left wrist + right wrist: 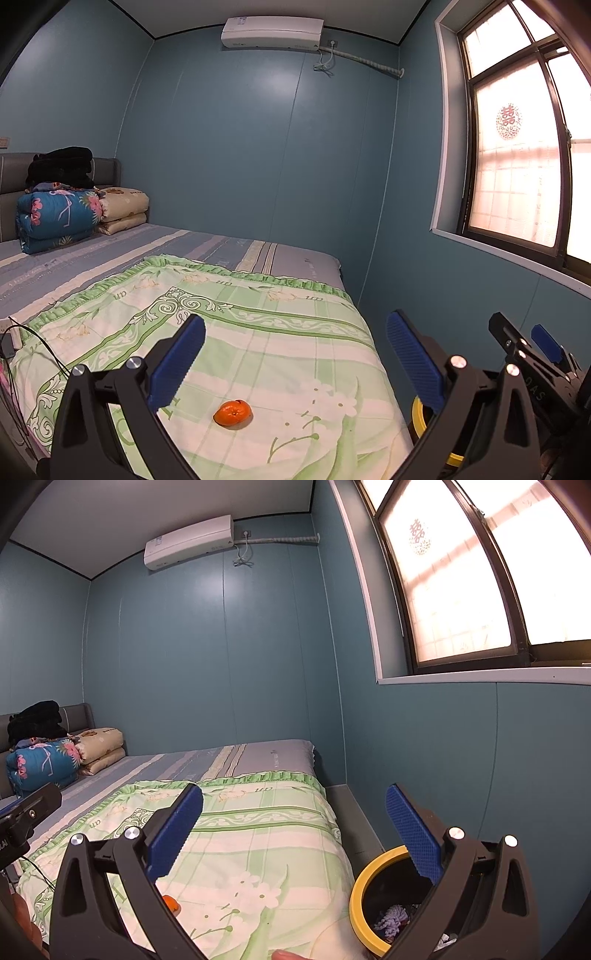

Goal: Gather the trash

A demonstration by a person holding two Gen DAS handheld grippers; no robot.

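Note:
An orange mandarin peel [233,413] lies on the green floral bedspread [258,350] near the bed's front. My left gripper [295,354] hovers above it, open, with nothing between its blue pads. In the right wrist view only a sliver of the peel [171,904] shows behind the left finger. My right gripper [293,830] is open and empty, held over the bed's right edge. Below its right finger stands a yellow-rimmed black trash bin [373,878] with crumpled scraps inside; the bin's rim [419,417] also peeks out in the left wrist view.
Folded quilts [59,218] and a dark bundle are stacked at the headboard. Cables and a charger [11,343] lie at the bed's left edge. A blue wall with a window [524,155] runs close along the right. A fingertip [288,954] shows at the bottom.

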